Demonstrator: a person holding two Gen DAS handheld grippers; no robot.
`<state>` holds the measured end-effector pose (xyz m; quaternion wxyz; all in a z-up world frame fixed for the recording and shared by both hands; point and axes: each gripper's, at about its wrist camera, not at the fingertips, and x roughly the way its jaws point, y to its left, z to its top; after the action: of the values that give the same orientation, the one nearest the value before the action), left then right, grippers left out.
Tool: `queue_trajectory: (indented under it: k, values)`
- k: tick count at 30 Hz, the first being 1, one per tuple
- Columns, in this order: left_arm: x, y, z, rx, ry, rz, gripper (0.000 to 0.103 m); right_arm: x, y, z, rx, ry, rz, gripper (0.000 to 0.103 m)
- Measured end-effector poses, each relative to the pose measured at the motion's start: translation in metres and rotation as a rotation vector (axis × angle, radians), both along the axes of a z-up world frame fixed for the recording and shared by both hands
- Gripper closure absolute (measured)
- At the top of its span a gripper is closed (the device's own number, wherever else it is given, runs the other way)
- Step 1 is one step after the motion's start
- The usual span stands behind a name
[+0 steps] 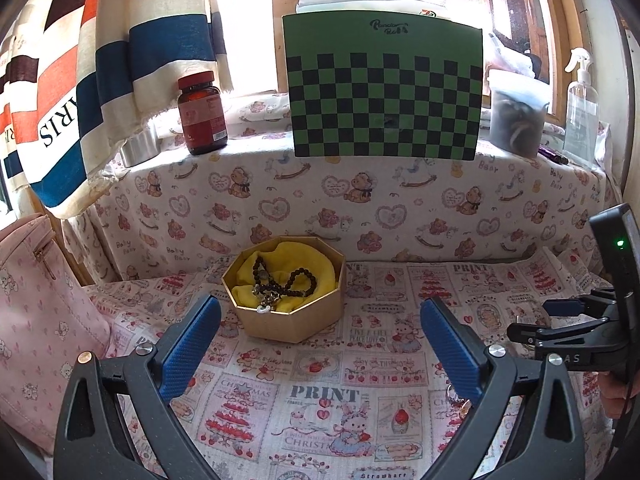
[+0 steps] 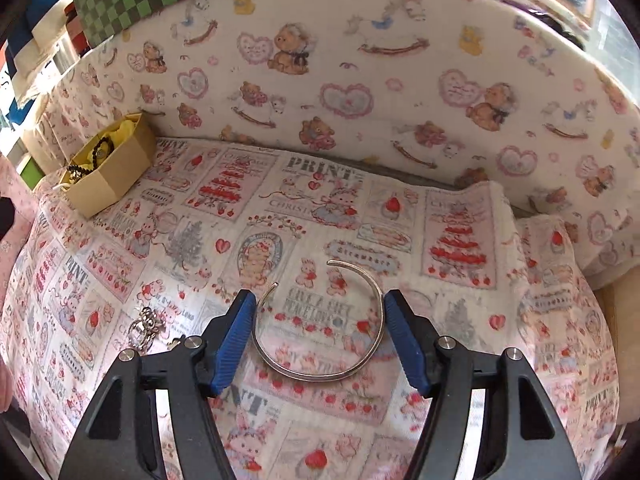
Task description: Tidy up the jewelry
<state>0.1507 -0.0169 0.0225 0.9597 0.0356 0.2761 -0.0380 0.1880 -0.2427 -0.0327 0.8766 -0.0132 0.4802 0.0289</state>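
A gold octagonal box [image 1: 288, 320] with a yellow cloth holds a dark bead bracelet [image 1: 296, 282] and a small charm. It also shows at the left of the right wrist view [image 2: 116, 176]. My left gripper [image 1: 320, 320] is open and empty, a little in front of the box. My right gripper [image 2: 320, 312] is open, its blue pads either side of a silver open cuff bangle [image 2: 320, 372] lying flat on the printed cloth; I cannot tell if the pads touch it. A small metal trinket [image 2: 146, 330] lies left of the right gripper.
A pink bag [image 1: 44, 320] stands at the left. On the raised ledge behind are a brown pill bottle [image 1: 202, 114], a green checkered board [image 1: 384, 88], a plastic tub [image 1: 516, 116] and a spray bottle [image 1: 580, 108]. The right gripper shows in the left wrist view [image 1: 576, 320].
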Motion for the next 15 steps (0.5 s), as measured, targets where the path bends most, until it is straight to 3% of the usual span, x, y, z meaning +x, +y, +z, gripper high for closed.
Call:
queue_trajectory:
  k: [4, 9, 12, 15]
  values:
    - [0.001, -0.003, -0.003, -0.001, 0.019, -0.017, 0.004, -0.038, -0.014, 0.028, 0.027, -0.115, -0.034, 0.035]
    - [0.003, -0.008, -0.008, -0.040, 0.064, -0.074, 0.005, -0.078, -0.035, 0.056, 0.138, -0.289, -0.105, 0.035]
    - [0.003, -0.016, -0.011, -0.068, 0.112, -0.130, 0.018, -0.082, -0.042, 0.059, 0.173, -0.308, -0.109, 0.035]
    - [0.011, -0.024, -0.021, -0.141, 0.214, -0.210, 0.042, -0.076, -0.047, 0.055, 0.168, -0.300, -0.130, 0.035]
